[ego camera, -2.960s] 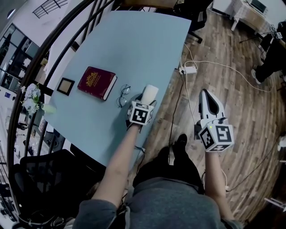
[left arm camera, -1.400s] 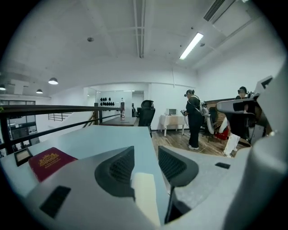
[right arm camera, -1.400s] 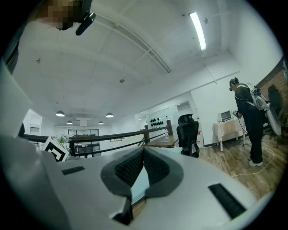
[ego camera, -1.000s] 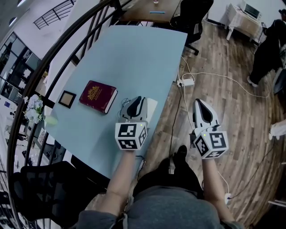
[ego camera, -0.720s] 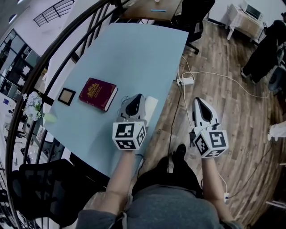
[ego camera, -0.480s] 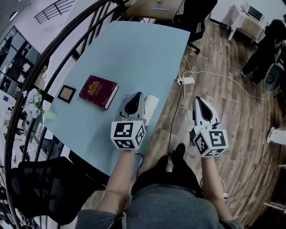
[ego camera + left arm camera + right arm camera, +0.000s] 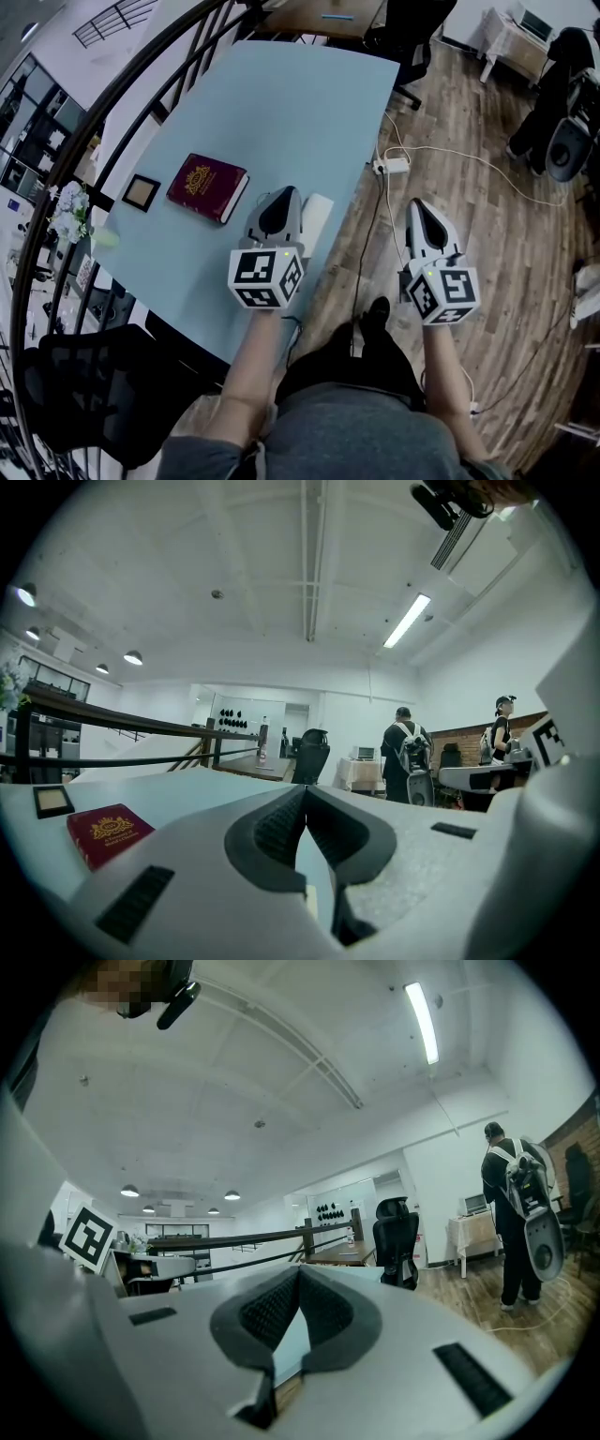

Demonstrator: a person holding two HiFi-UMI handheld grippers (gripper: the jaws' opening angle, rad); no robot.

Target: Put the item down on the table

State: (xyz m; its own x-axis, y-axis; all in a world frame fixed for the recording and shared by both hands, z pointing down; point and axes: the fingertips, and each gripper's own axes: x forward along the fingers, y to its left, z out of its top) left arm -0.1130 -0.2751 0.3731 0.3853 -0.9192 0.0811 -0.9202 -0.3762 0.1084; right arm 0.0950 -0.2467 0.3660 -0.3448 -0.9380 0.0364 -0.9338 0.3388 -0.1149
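Note:
The item, a white cylinder-like object [image 7: 317, 215], lies on the light blue table [image 7: 281, 103] close to its right edge. My left gripper [image 7: 288, 191] hovers just left of the item, jaws shut with nothing between them. In the left gripper view the left gripper [image 7: 305, 791] has its ribbed pads closed together, and the item is out of sight. My right gripper [image 7: 418, 202] hangs over the wooden floor to the right of the table, and in the right gripper view this gripper [image 7: 298, 1275] is shut and empty too.
A dark red book [image 7: 206, 186] and a small square frame [image 7: 140, 191] lie left of my left gripper; the book [image 7: 108, 832] also shows in the left gripper view. A power strip [image 7: 392, 167] with cables lies on the floor. A curved railing [image 7: 84, 178] borders the table's left side. People stand far off.
Three seconds ago my left gripper held the white item; now it lies on the table and the gripper has drawn back and shut. The right gripper has barely moved.

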